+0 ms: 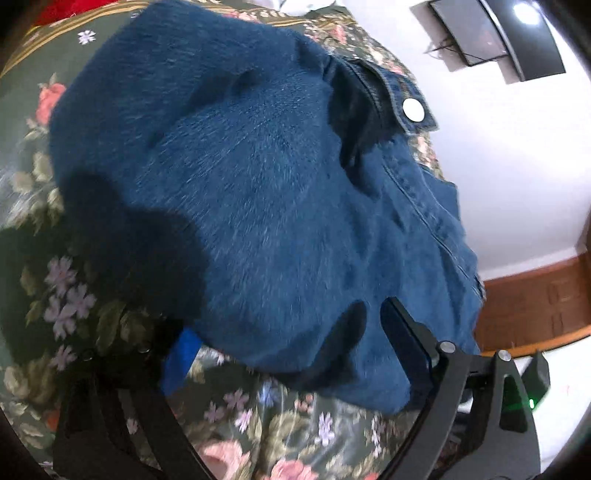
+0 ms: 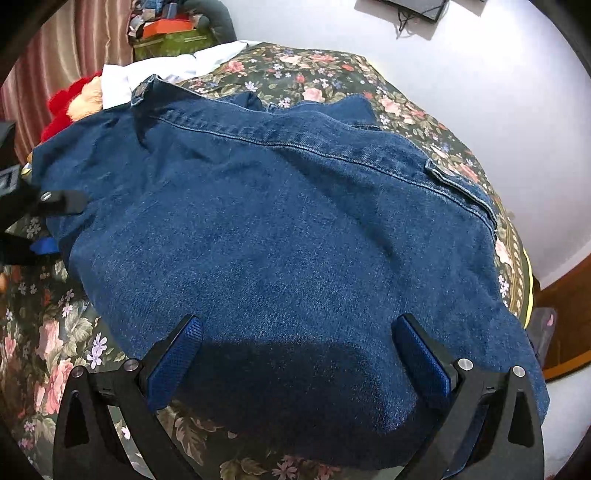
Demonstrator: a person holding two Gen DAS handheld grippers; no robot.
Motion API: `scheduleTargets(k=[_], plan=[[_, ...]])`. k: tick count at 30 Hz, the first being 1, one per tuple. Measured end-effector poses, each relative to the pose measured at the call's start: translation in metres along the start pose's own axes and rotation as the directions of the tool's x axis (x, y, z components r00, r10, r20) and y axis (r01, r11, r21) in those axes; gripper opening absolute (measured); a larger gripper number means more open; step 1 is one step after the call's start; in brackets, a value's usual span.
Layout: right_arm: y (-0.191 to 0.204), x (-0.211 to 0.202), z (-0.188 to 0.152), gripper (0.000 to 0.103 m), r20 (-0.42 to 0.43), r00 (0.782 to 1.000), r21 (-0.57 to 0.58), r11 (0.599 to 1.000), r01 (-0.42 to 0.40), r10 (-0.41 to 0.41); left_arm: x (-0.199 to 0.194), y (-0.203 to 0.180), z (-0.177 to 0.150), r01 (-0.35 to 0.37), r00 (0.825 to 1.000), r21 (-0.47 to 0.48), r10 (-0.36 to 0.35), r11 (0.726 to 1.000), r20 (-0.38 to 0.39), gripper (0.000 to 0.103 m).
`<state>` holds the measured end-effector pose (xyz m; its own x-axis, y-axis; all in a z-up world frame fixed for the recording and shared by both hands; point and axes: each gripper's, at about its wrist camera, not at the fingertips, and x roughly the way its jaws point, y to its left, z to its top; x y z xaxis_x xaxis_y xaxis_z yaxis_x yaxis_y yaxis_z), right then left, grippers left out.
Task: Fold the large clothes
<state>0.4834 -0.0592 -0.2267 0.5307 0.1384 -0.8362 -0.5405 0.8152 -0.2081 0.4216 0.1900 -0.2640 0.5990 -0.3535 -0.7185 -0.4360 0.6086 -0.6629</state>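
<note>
A dark blue denim jacket lies spread on a floral bedspread. In the left wrist view the jacket fills the frame, with a white snap button at its far edge. My left gripper is open, its fingers astride the jacket's near edge. It also shows in the right wrist view at the jacket's left side. My right gripper is open, its blue pads over the jacket's near hem, holding nothing.
White cloth and a red plush item lie at the bed's far left. A wall-mounted screen hangs on the white wall. Wooden furniture stands past the bed's right edge.
</note>
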Motion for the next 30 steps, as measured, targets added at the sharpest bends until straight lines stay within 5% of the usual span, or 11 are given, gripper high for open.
scheduleTargets(k=[5,10,11,13,18,25,30], plan=[[0.000,-0.002,-0.001,0.103,0.000,1.000,0.002,1.000,-0.004,0.004,0.014,-0.012,0.006,-0.074,0.995,-0.011,0.074,0.997,0.061,0.093],[-0.002,-0.002,0.002,0.103,-0.017,1.000,0.014,1.000,-0.022,0.022,0.017,-0.013,0.016,-0.051,0.990,-0.134,0.068,0.990,0.121,0.090],[-0.003,-0.003,0.003,0.103,-0.022,0.999,0.018,0.999,-0.027,0.027,0.015,-0.012,0.017,-0.049,0.989,-0.155,0.070,0.987,0.131,0.086],[-0.005,-0.003,0.004,0.103,-0.032,0.999,0.026,0.999,-0.036,0.037,0.009,-0.013,0.018,-0.098,0.980,-0.178,0.126,0.979,0.157,0.054],[-0.003,-0.023,0.008,0.103,-0.037,0.996,0.022,0.996,-0.082,0.083,-0.009,-0.025,0.013,-0.123,0.969,-0.117,0.145,0.985,0.202,0.032],[0.019,-0.085,0.025,0.103,0.132,0.985,-0.018,0.993,-0.113,0.114,-0.077,-0.062,-0.017,-0.172,0.911,0.033,0.146,0.984,0.386,0.028],[0.050,-0.078,0.045,0.103,0.135,0.980,0.025,0.988,-0.149,0.145,-0.107,-0.064,-0.032,-0.235,0.881,0.077,0.179,0.969,0.439,0.028]])
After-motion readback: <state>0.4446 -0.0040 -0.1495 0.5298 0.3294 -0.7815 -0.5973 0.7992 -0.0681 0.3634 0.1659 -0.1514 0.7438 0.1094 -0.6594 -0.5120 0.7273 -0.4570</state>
